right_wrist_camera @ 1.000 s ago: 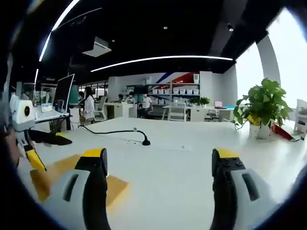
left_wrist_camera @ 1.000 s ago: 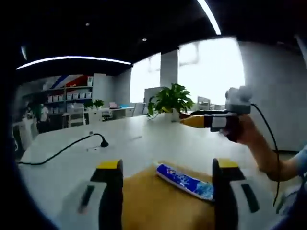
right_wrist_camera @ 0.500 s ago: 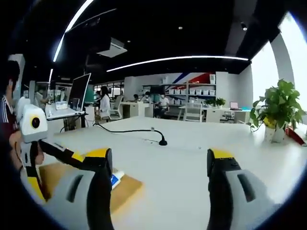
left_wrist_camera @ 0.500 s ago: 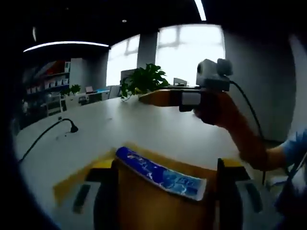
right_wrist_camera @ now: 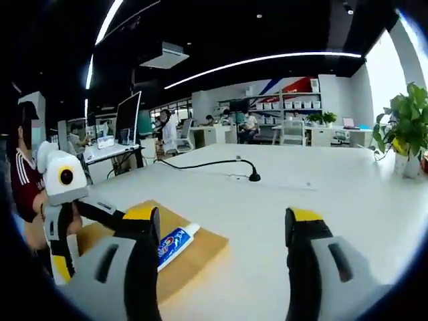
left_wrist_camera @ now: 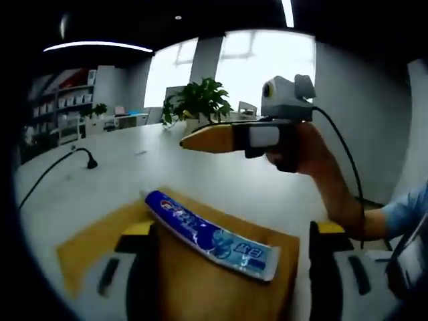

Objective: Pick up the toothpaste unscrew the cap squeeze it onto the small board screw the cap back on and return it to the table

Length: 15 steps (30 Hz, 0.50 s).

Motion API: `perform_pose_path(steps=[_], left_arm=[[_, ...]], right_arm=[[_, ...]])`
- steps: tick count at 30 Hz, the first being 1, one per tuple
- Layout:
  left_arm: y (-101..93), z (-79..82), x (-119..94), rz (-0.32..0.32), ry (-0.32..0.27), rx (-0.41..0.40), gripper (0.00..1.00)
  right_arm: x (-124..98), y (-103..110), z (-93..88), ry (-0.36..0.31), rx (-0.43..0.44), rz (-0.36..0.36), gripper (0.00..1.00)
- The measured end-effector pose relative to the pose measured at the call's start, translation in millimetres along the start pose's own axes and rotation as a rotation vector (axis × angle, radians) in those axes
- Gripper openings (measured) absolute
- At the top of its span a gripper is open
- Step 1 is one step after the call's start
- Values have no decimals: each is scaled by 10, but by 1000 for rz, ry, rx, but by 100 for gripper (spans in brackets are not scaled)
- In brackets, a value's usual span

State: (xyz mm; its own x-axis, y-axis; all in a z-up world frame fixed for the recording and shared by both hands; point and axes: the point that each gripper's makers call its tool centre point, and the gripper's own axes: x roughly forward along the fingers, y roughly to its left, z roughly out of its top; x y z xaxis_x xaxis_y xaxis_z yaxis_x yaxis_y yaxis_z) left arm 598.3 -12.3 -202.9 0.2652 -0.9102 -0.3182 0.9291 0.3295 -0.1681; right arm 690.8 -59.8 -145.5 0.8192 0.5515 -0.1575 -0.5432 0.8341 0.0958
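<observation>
On the white bench (left_wrist_camera: 221, 180) the toothpaste (left_wrist_camera: 208, 234) lay flat along the board (left_wrist_camera: 87, 237), cap away from the left tool (left_wrist_camera: 231, 267), both tools gaping empty, right tool (right_wrist_camera: 221, 251) nearer than before.

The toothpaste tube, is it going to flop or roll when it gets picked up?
The tube lies flat on the board, with a flattened crimped end, so it probably won't roll. Its body looks soft and fairly full, so it may sag or dent if pinched mid-length. The glossy skin could slip.

Grey tool (right_wrist_camera: 221, 231) with yellow-tipped black jaws; black cable (left_wrist_camera: 348, 167); light-blue sleeve (left_wrist_camera: 404, 214).
</observation>
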Motion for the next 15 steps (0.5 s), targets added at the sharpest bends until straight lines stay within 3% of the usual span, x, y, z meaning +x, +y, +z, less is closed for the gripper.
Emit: perform_pose_path(steps=[2,5,10,15], left_arm=[[-32,-9,11,-16,0,-11,95],[-33,-19,27,-24,3,-17,96],[5,-6,58,-16,-19,-34,99],[21,18,89,-7,-41,-29,100]], right_arm=[[30,250,-36,2,121,159,70],[101,353,-37,31,180,261,63],[128,400,-222,99,174,254,63],[137,473,-264,110,419,342,53]])
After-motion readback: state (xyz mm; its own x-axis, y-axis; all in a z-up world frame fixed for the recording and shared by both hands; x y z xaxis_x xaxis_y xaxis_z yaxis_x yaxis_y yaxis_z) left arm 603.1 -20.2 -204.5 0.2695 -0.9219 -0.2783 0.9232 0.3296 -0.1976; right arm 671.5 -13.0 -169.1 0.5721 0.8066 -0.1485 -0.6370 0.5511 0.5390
